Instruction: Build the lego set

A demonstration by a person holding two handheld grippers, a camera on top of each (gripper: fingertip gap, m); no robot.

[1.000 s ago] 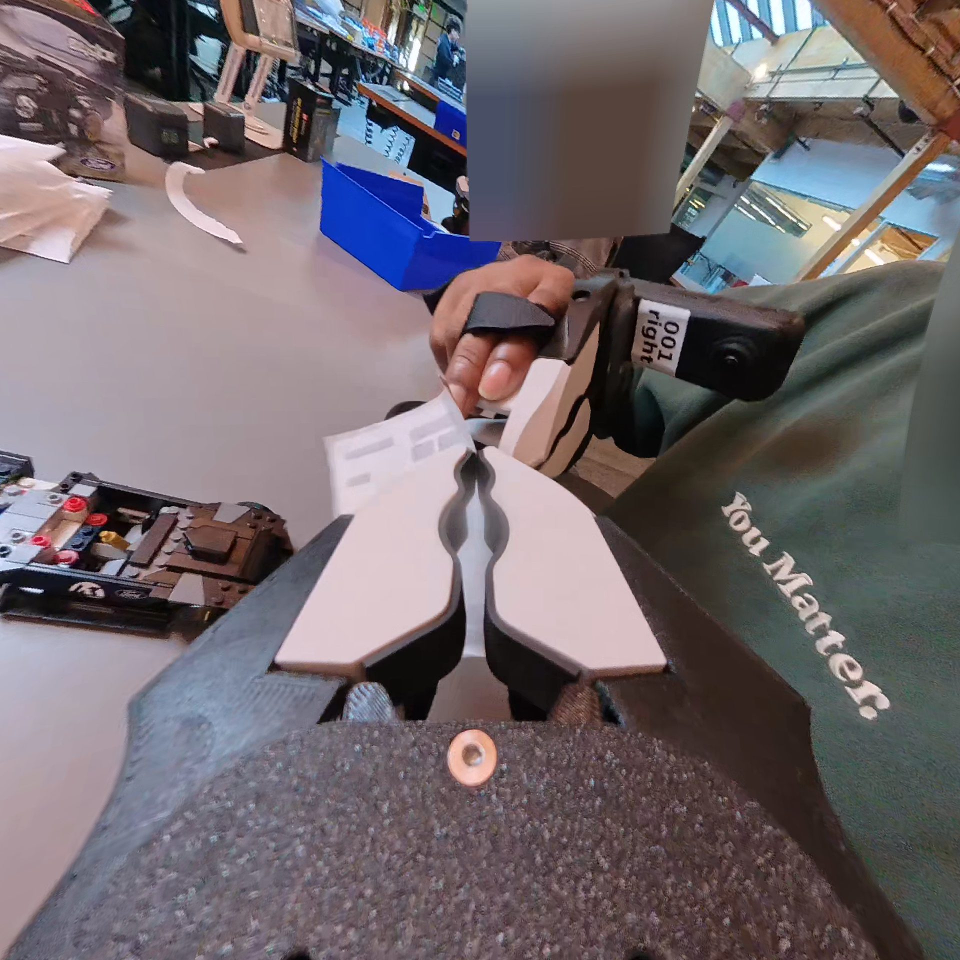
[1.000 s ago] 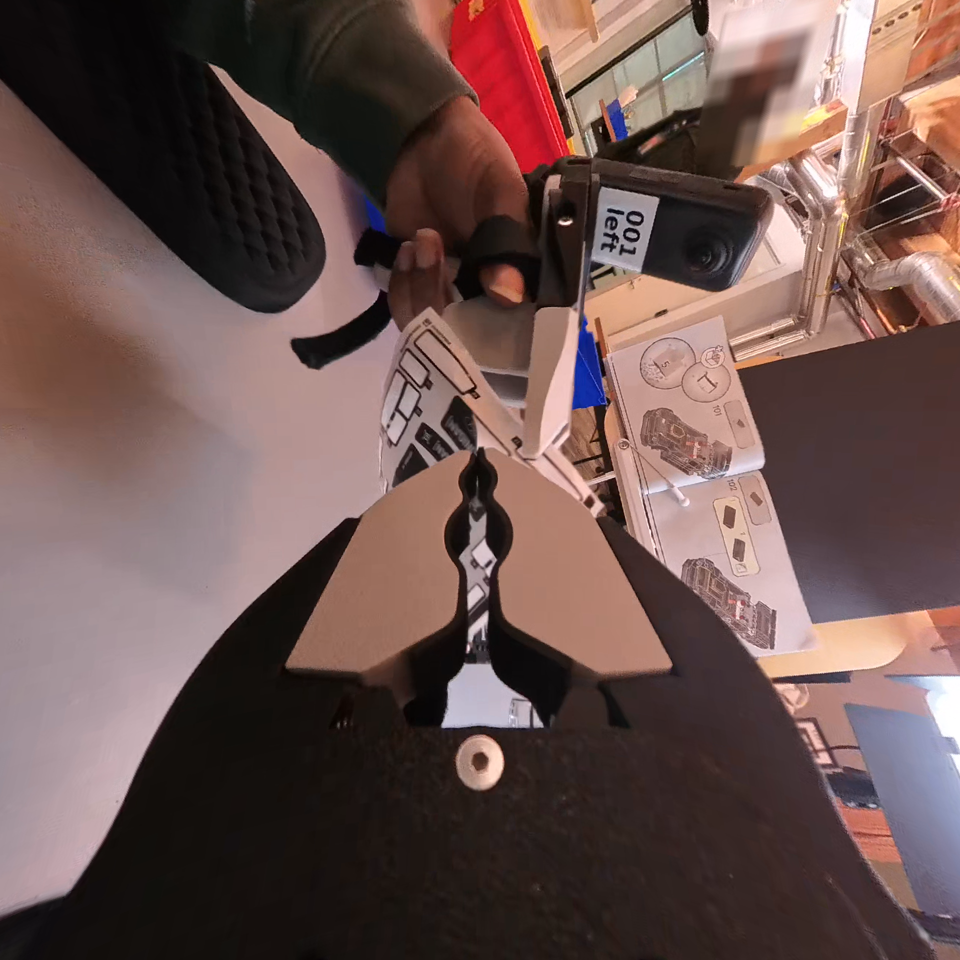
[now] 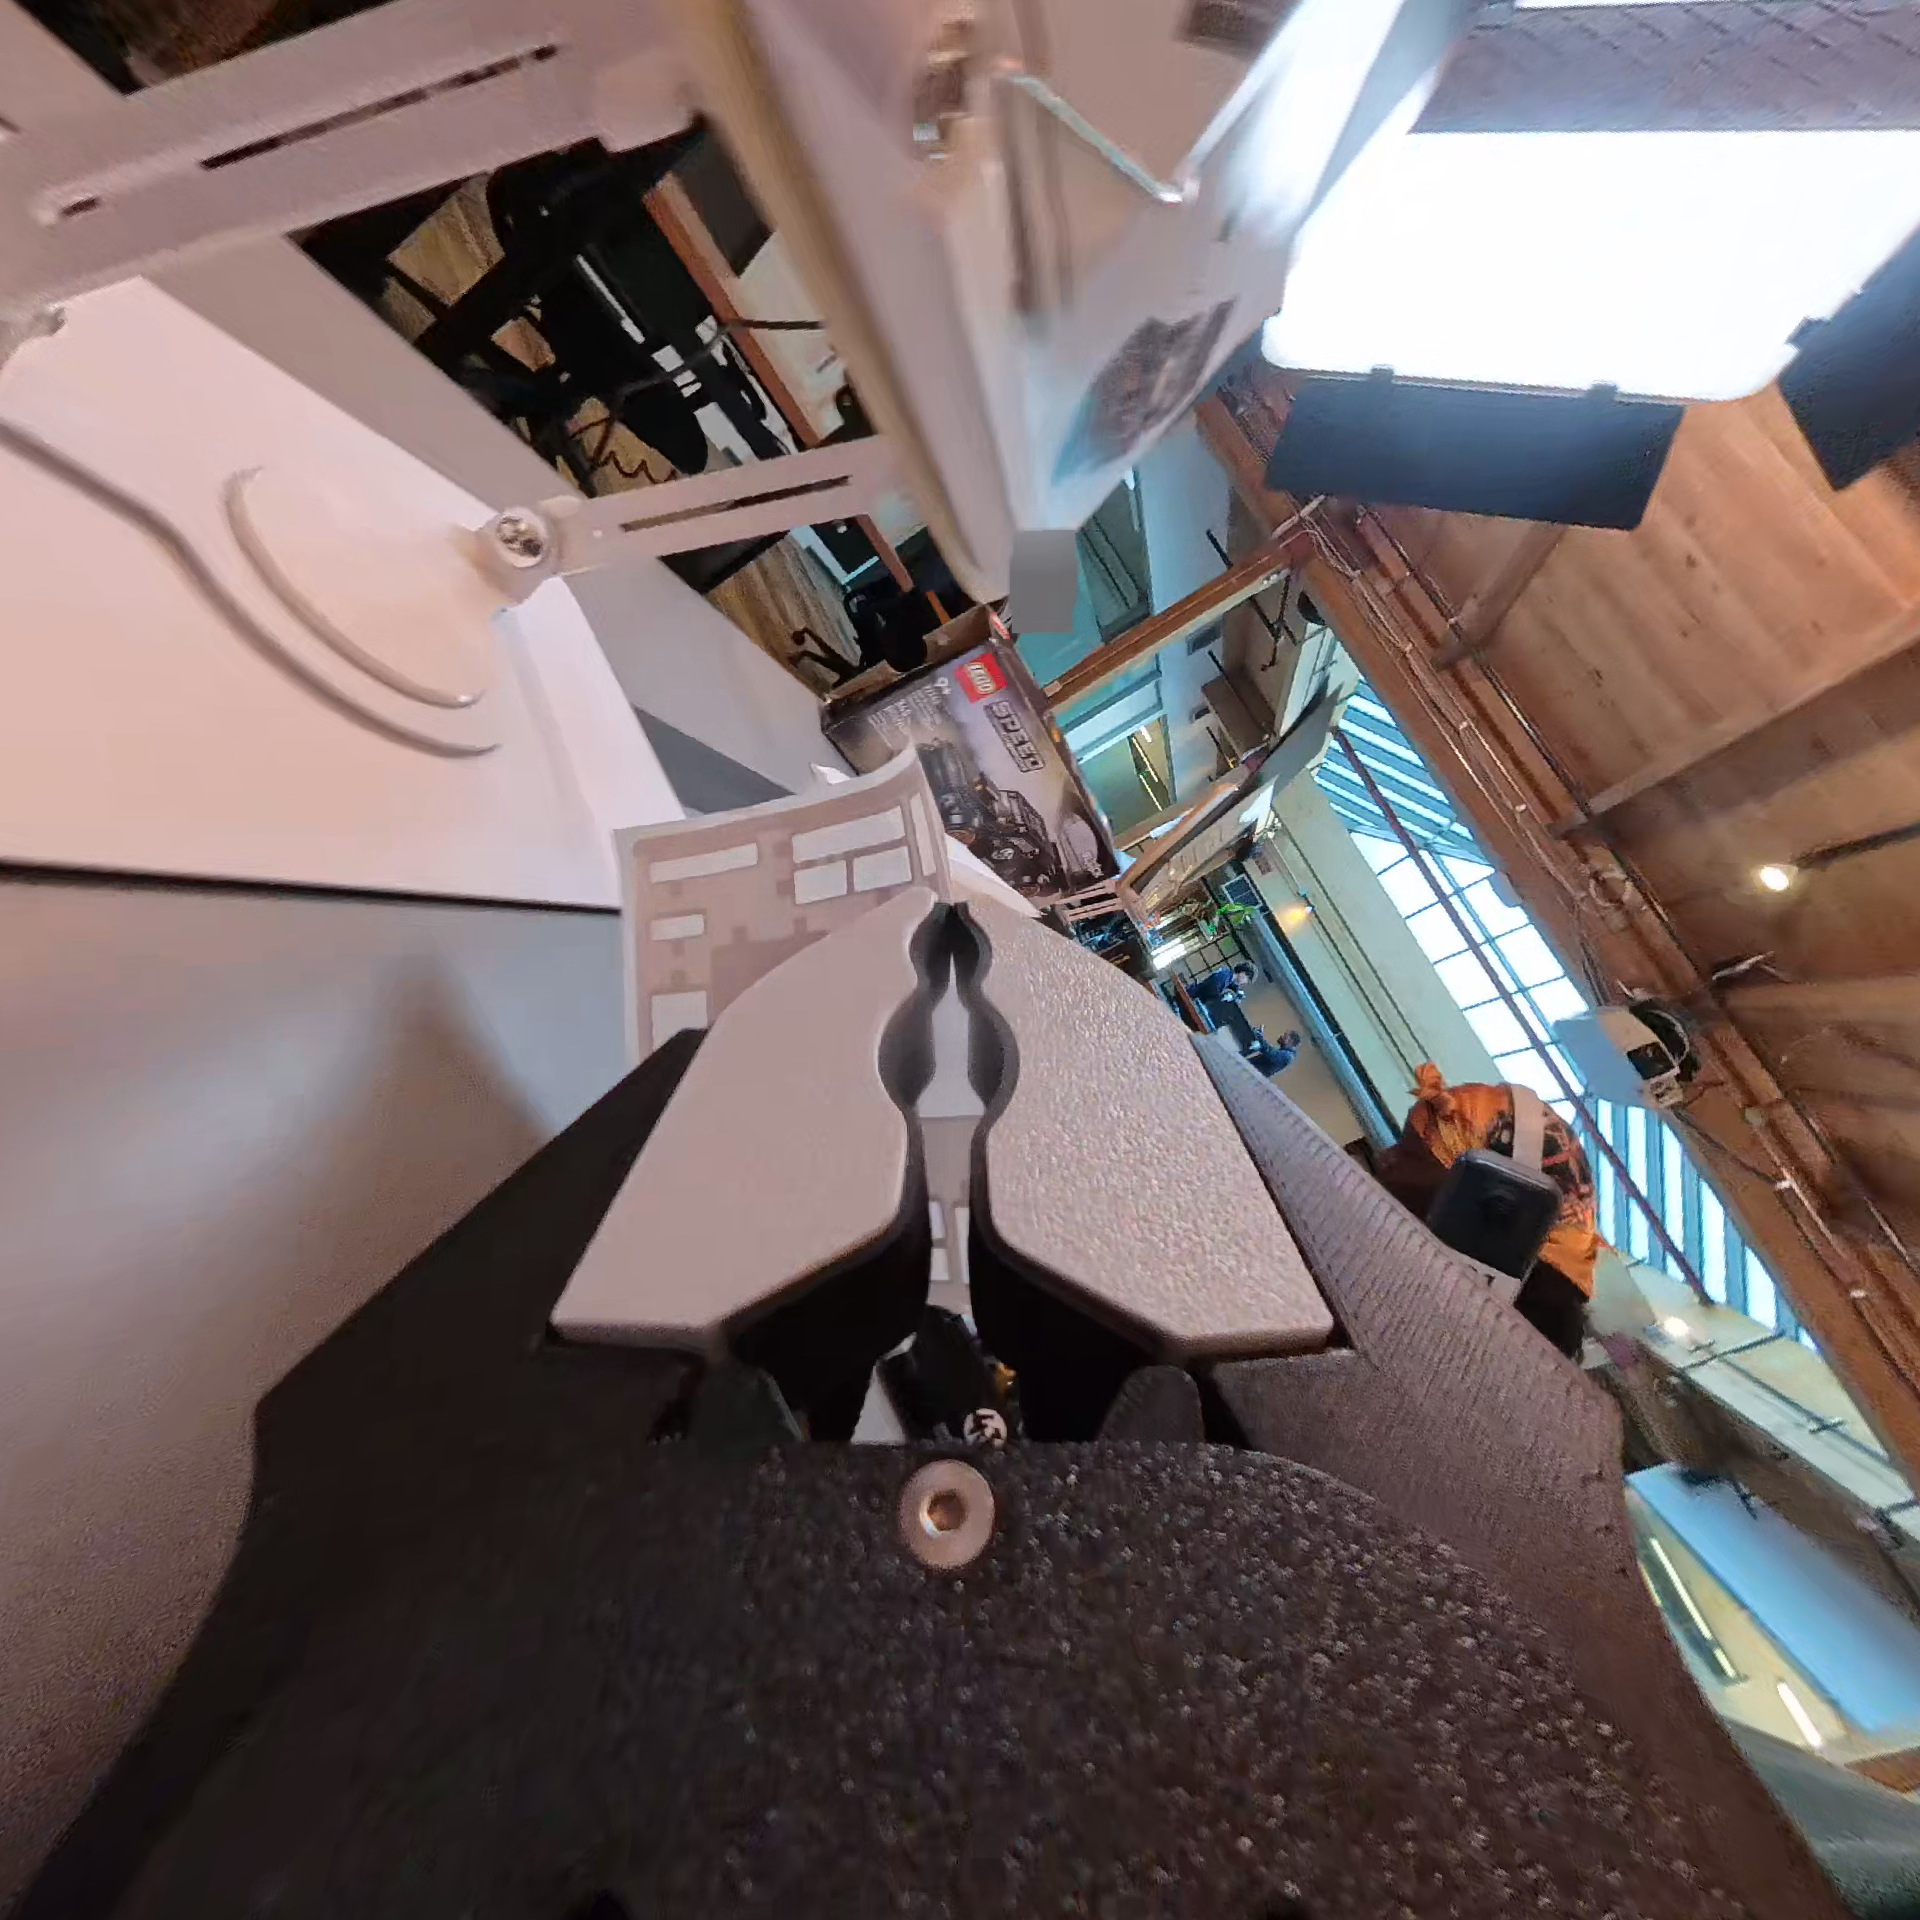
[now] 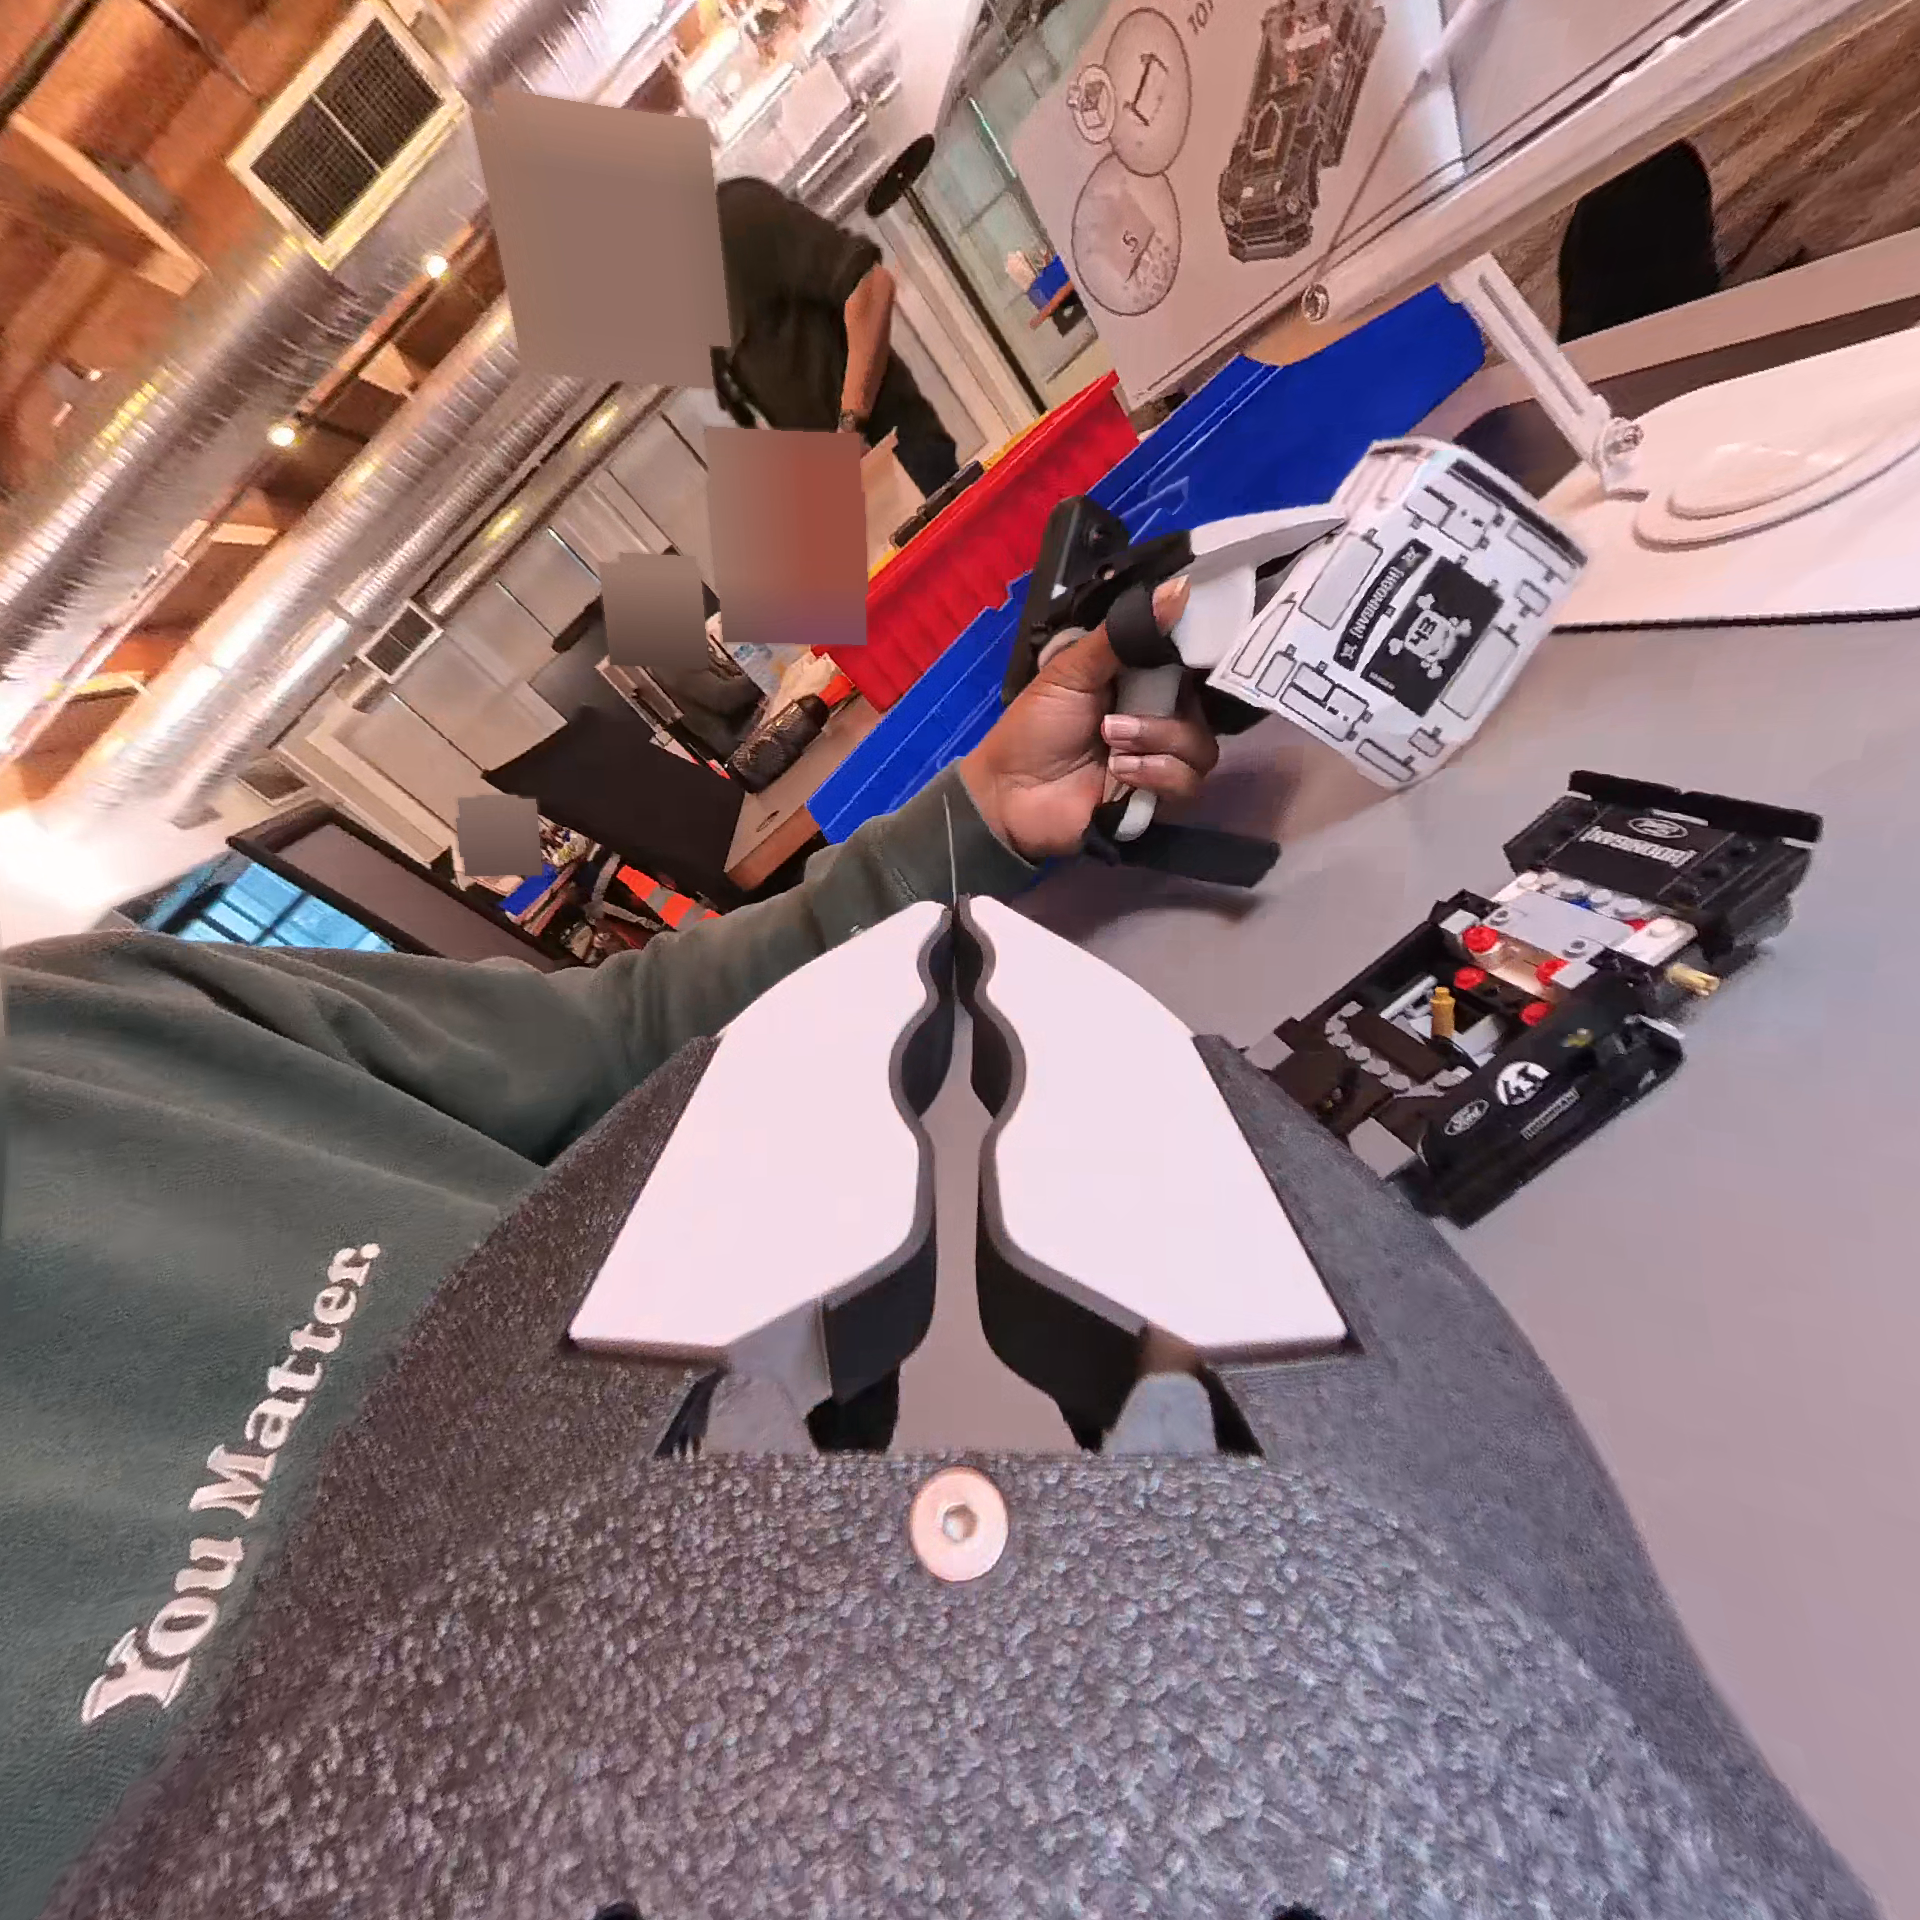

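My left gripper (image 3: pixel 951 914) is shut on a white sticker sheet (image 3: pixel 769 904), which sticks out to the left of its tips. In the right wrist view the left gripper (image 4: pixel 1262 582) holds the sticker sheet (image 4: pixel 1403 623) in the air above the grey table. My right gripper (image 4: pixel 958 909) is shut, apart from the sheet. A thin sliver (image 4: pixel 951 847), seemingly a sticker seen edge-on, pokes out of its tips. The partly built black lego car (image 4: pixel 1558 997) lies on the table to the right of the right gripper.
A white stand (image 3: pixel 260 644) holds the open instruction booklet (image 4: pixel 1195 156) behind the table. The lego box (image 3: pixel 977 748) stands beyond the sheet. Blue bins (image 4: pixel 1247 447) and a red bin (image 4: pixel 997 499) sit at the table's far side. A green sleeve (image 4: pixel 312 1091) fills the left. My right fingertips sit around 25 cm from my left ones.
Both grippers pinched the sticker sheet together before. Now the right gripper has pulled away with a thin sliver, and the left gripper has swung round with the sheet toward the stand.
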